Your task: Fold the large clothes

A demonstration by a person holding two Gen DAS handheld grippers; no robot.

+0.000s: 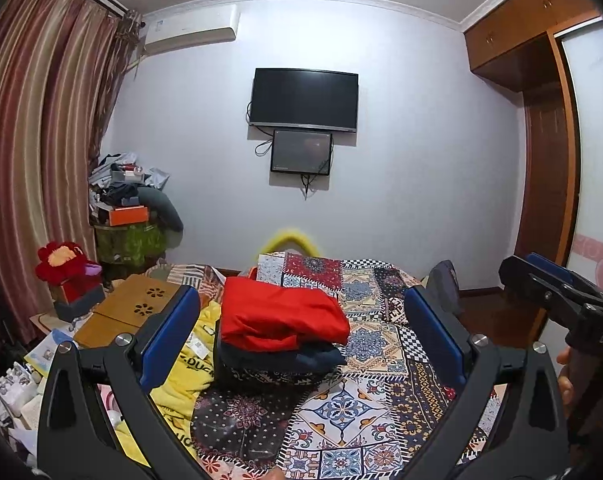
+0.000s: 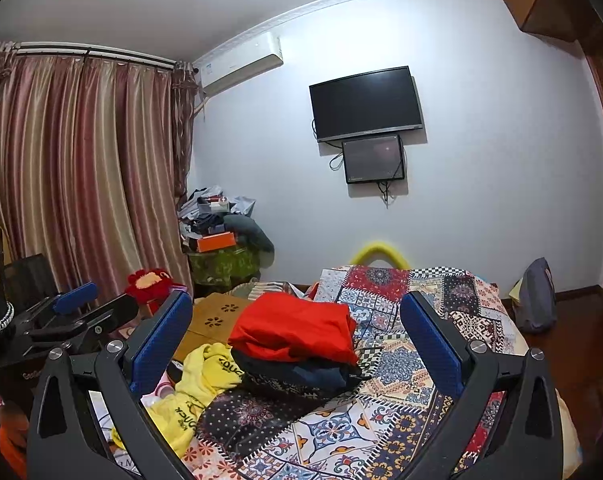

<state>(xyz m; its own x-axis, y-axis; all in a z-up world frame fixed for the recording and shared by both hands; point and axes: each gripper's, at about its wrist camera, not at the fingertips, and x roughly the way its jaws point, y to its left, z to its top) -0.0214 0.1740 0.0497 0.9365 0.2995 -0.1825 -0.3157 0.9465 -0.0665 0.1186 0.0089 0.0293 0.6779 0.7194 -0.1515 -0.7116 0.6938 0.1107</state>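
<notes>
A folded red garment (image 1: pixel 279 318) lies on top of a stack of folded dark clothes (image 1: pixel 281 364) on the patchwork bedspread (image 1: pixel 365 408). The stack also shows in the right wrist view, the red garment (image 2: pixel 297 328) on the dark clothes (image 2: pixel 301 374). A crumpled yellow garment (image 1: pixel 189 364) with black lettering lies left of the stack, and it shows in the right wrist view (image 2: pixel 197 396). My left gripper (image 1: pixel 301 340) is open and empty, above the bed, facing the stack. My right gripper (image 2: pixel 297 344) is open and empty too; it appears at the right edge of the left wrist view (image 1: pixel 541 280).
A wooden lap table (image 1: pixel 129 312) and a red plush toy (image 1: pixel 63 262) sit left of the bed. A cluttered stand (image 1: pixel 129 216) is by the striped curtains (image 1: pixel 33 140). A TV (image 1: pixel 303 98) hangs on the far wall. A wardrobe (image 1: pixel 549 128) stands right.
</notes>
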